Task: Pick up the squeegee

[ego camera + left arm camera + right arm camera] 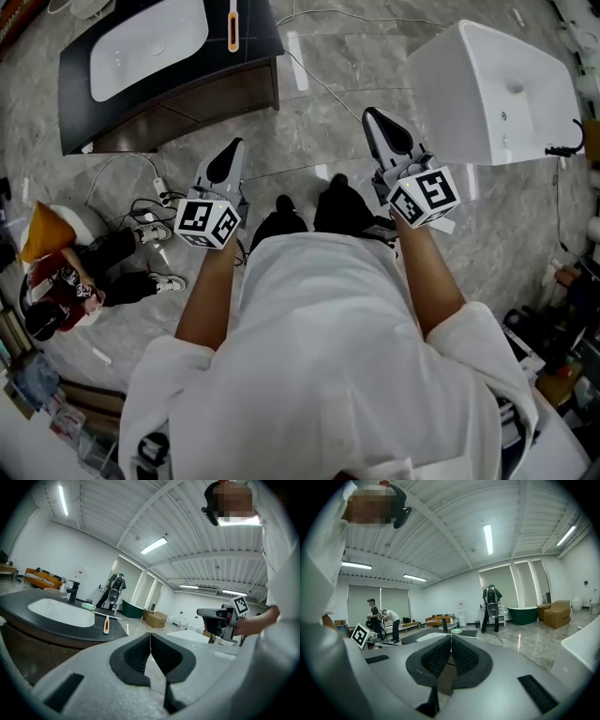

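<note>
Left tongs (150,643) closed; slim orange-white squeegee (232,26)

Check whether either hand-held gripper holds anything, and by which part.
Nothing is held. The left hand-held gripper and right hand-held gripper are shut, empty; the squeegee lies on the counter.

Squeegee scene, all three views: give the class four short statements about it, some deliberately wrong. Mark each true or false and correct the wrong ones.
1. The squeegee lies on the dark countertop beside the white sink. True.
2. The left gripper is holding the squeegee. False: its fingers are shut on nothing, and the squeegee lies untouched on the countertop.
3. The right gripper has its fingers together and is empty. True.
4. Both grippers are right above the sink. False: in the head view they are over the grey floor, short of the countertop.
</note>
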